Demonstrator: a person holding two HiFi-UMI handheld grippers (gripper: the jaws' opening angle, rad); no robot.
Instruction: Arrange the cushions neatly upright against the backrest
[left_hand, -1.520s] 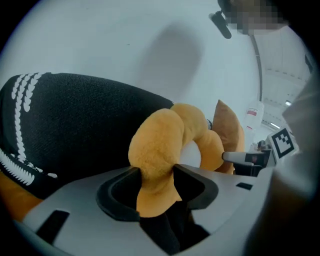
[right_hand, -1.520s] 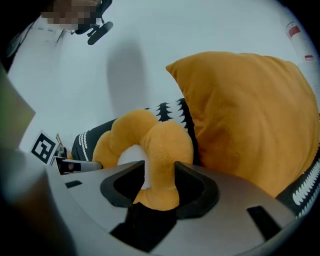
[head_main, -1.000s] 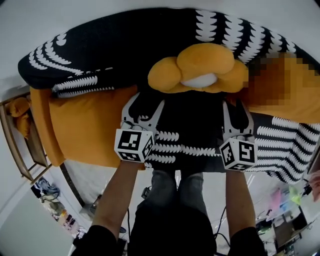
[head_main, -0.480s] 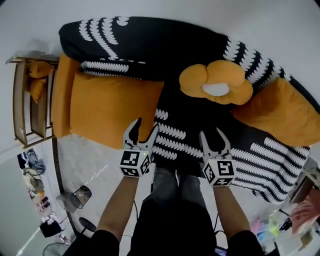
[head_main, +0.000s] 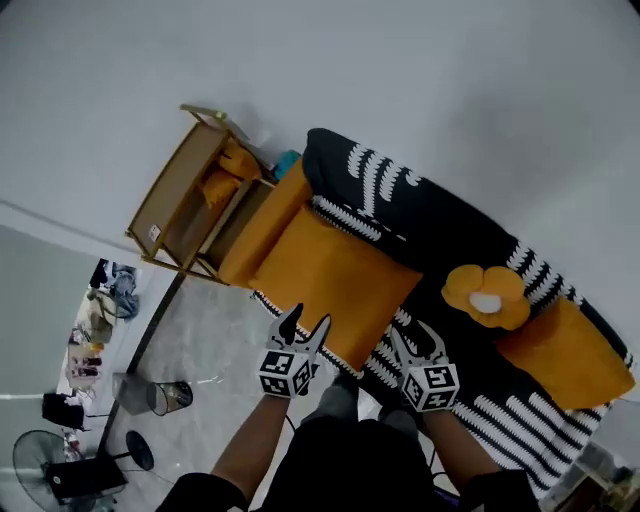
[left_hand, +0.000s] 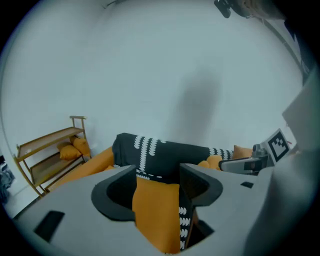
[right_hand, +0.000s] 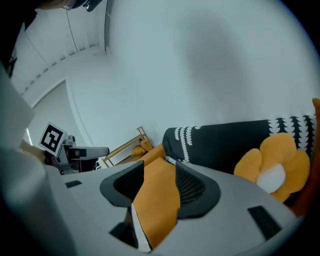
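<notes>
A sofa (head_main: 420, 205) under a black cover with white leaf print stands against the wall. A large orange cushion (head_main: 335, 280) lies flat on its left seat. An orange flower cushion (head_main: 487, 297) with a white centre leans at the backrest, and an orange square cushion (head_main: 565, 352) lies at the right end. My left gripper (head_main: 306, 322) and right gripper (head_main: 413, 338) hover in front of the seat edge, both open and empty. In the left gripper view the left gripper (left_hand: 157, 175) frames the orange cushion (left_hand: 155, 210) at a distance. The right gripper (right_hand: 159, 175) does likewise, with the flower cushion (right_hand: 275, 162) at its right.
A wooden slatted shelf (head_main: 185, 195) with small orange cushions stands left of the sofa. A wire wastebasket (head_main: 165, 397) and a fan (head_main: 40, 480) stand on the grey floor at lower left. The person's legs are below the grippers.
The head view has pulled back and turned, so the whole sofa, the shelf and the floor now show. Both grippers have drawn away from the seat. The cushions have not moved.
</notes>
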